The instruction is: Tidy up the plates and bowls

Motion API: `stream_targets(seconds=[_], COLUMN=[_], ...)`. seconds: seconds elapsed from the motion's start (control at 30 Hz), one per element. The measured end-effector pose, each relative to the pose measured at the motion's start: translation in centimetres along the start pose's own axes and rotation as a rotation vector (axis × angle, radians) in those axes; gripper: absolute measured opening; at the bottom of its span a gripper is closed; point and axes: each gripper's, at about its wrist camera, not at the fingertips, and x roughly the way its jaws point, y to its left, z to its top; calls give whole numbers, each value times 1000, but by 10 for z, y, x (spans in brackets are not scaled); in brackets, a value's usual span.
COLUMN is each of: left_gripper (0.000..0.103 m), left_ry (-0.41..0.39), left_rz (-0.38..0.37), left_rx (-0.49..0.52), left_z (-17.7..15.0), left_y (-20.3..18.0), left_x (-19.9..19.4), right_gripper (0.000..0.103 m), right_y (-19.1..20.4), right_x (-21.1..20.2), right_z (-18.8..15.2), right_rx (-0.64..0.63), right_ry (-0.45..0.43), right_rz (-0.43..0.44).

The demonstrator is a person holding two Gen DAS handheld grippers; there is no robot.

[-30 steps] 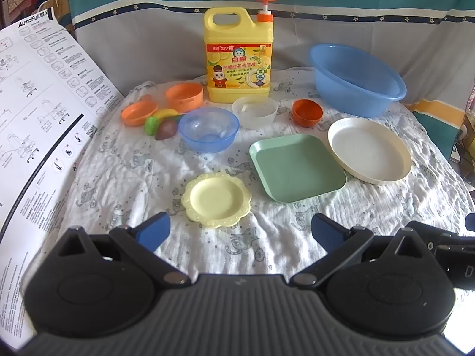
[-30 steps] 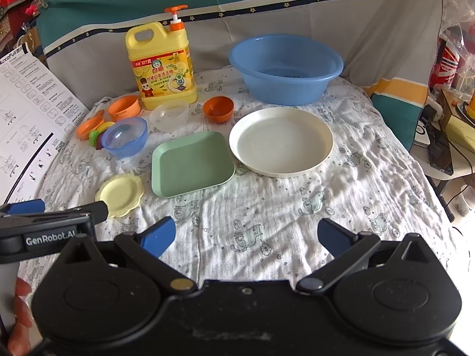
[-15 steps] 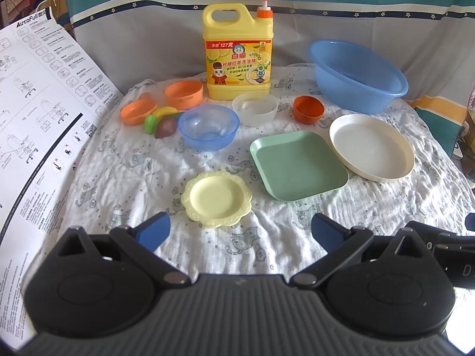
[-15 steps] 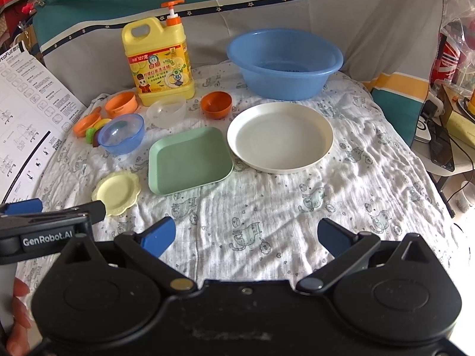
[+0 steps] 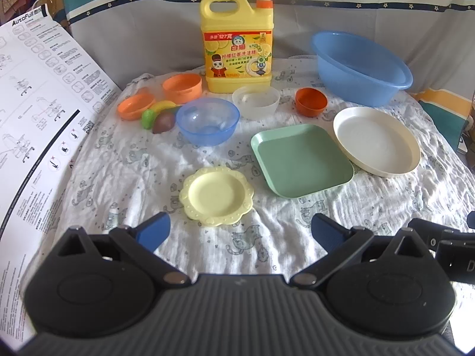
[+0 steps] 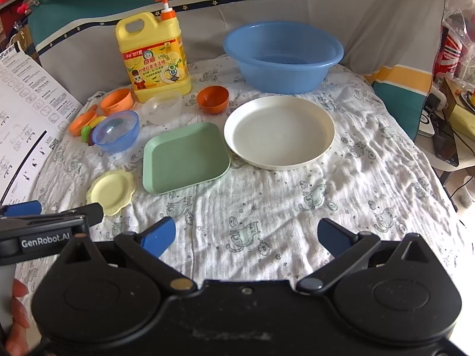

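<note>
On the cloth-covered table lie a small yellow scalloped plate (image 5: pixel 216 195), a green square plate (image 5: pixel 301 160) and a large white round plate (image 5: pixel 375 141). Behind them stand a blue clear bowl (image 5: pixel 207 121), a clear bowl (image 5: pixel 255 101) and a small dark orange bowl (image 5: pixel 310 105). My left gripper (image 5: pixel 240 231) is open and empty, just short of the yellow plate. My right gripper (image 6: pixel 246 235) is open and empty over bare cloth, in front of the green plate (image 6: pixel 184 157) and the white plate (image 6: pixel 279 132).
A yellow detergent jug (image 5: pixel 237 46) and a large blue basin (image 5: pixel 360 66) stand at the back. Two orange dishes (image 5: pixel 181 87) and toy fruit (image 5: pixel 158 117) sit at the back left. A printed sheet (image 5: pixel 38 112) stands along the left edge.
Both grippers have moved slightly forward toward the dishes. The dishes have not moved and both grippers stay open.
</note>
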Motion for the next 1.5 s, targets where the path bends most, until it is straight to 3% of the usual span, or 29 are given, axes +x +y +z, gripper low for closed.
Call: stream_targets(seconds=[0.3,0.47,0.7,0.83,0.93,1.13,1.2,1.37,1.5], left_gripper=[103,103,103,103,103,103,102,95,80], left_ry=[24,17,-2,-8,-4,0,2,3,27], left_rz=[11,-8,-91,-110,-125,-135,-140,-156,-194], left_rx=[10,23,49,99,125,165,183,225,260], left_z=[4,12,36,50,61,77,83,95,103], left_y=[-5,-11,-32,-52,-66,-88,-95,-116,-138], left_x=[19,34,59,77,93,120,128,144,160], right_gripper=[103,103,103,97,86,55,38,34,34], right_y=[-11,-26,-62,-88,-107,-134,-138,-145,-156], right_x=[18,34,68,94,117,168,178,180,166], right_z=[4,11,40,62,76,88,87,73,60], right_rx=[26,35,70,105,128,168,170,153,136], right_ry=[-13,-43,-72,-72,-72,-26,-25,-27,-25], right_rz=[1,48,-29,-82,-119,-144,-163,-163,-164])
